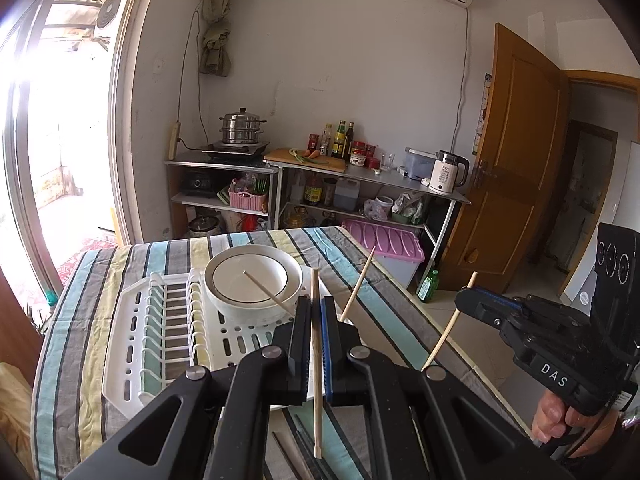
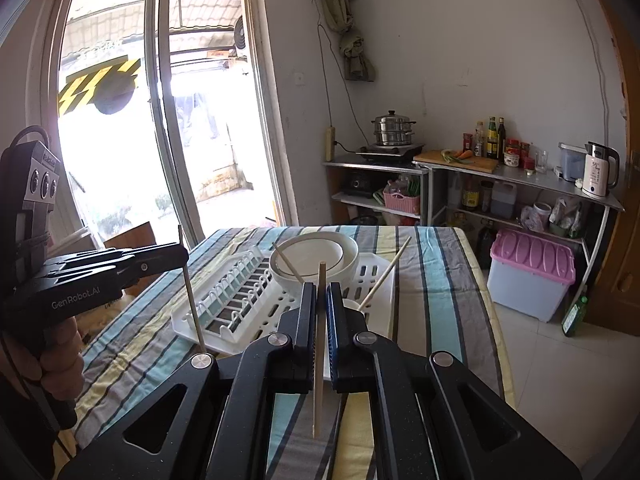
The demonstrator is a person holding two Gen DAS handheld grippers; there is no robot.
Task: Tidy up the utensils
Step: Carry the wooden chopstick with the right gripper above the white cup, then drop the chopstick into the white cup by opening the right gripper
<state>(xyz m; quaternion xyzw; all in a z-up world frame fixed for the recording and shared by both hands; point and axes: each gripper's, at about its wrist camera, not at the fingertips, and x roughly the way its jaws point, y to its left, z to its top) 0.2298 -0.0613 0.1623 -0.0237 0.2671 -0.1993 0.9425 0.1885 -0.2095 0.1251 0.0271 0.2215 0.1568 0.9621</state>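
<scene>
Between the left tongs [image 1: 316, 312], closed to a thin gap: one wooden chopstick [image 1: 316, 364], gripped mid-length, upright, ends projecting above and below. Beneath it, on the bench: dark chopsticks [image 1: 298, 446], number cannot be told.

Between the right tongs [image 2: 321, 300], likewise closed: a second wooden chopstick [image 2: 319, 344], gripped mid-length, near upright. In the left wrist view these tongs [image 1: 466, 300] stand well to the right of the left pair, beyond the bench edge, held by a hand [image 1: 560, 420].

Just ahead of both tongs: white dish rack [image 1: 136, 344] on the striped cloth of the bench [image 1: 80, 360]; slotted plate section to the left.

Right part of rack: white bowl [image 1: 253, 284] with dark rim line, a loose chopstick [image 1: 266, 294] leaning inside. Beside it to the right, another chopstick [image 1: 359, 283] standing tilted in a white holder [image 2: 354, 306].

Far, past the bench: metal shelving, steamer pot [image 1: 241, 126], sauce bottles [image 1: 340, 140], white kettle [image 1: 448, 172], purple-lidded bin [image 1: 390, 246].
</scene>
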